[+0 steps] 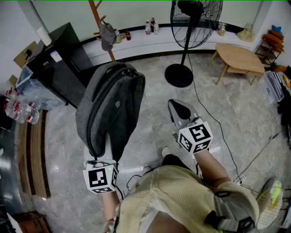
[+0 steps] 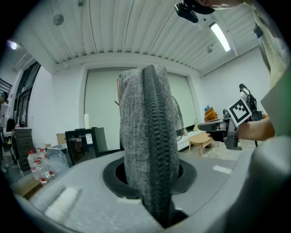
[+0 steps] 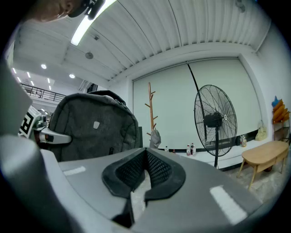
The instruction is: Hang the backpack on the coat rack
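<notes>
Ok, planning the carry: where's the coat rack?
In the head view the coat rack stands top left by the far wall, beyond the backpack, left of the fan.

Grey tiled floor (image 1: 236, 123): standing fan (image 1: 179, 75), wooden table (image 1: 238, 57), black cabinet (image 1: 63, 61).

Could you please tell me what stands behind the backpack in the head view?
Behind the backpack rises the wooden coat rack, with a grey item hanging on it. The rack's foot is covered by the backpack.
</notes>
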A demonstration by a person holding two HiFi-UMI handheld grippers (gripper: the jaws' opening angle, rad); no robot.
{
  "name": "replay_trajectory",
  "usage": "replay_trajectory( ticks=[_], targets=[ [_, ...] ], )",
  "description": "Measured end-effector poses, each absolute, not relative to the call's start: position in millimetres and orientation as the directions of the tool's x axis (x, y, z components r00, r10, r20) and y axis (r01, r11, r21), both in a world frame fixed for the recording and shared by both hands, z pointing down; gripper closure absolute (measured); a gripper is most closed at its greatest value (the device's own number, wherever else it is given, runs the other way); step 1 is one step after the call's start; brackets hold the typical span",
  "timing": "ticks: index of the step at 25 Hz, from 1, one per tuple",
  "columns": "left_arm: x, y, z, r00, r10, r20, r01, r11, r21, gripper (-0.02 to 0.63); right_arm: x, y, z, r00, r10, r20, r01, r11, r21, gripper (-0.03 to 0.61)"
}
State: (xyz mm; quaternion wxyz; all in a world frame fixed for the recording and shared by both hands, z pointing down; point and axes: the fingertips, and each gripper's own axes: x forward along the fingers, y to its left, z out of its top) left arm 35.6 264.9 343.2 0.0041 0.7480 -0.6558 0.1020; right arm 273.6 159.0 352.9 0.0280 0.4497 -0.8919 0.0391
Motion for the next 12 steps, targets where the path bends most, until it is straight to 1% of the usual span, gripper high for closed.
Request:
replay_trajectory(
  ticks=[6, 10, 12],
  targets=[
    [35, 264, 344, 0.145, -0.975, 0.167, -0.982, -0.162, -0.097, 0.526, 266, 153, 358, -0.629, -0.773, 0.078, -0.777, 0.626, -0.067, 0.575],
    [29, 262, 343, 0.157, -0.974, 0.165, -0.980, -0.174, -0.093, 0.526, 244, 151, 361, -0.684, -0.723, 0.095, -0.728, 0.685, -0.029, 0.571],
    [27, 263, 342, 0.167, -0.973, 0.160, -0.978, -0.184, -0.098, 0.526, 232, 154, 362, -0.716, -0.692, 0.097, -0.696, 0.718, -0.014, 0.519]
  ],
)
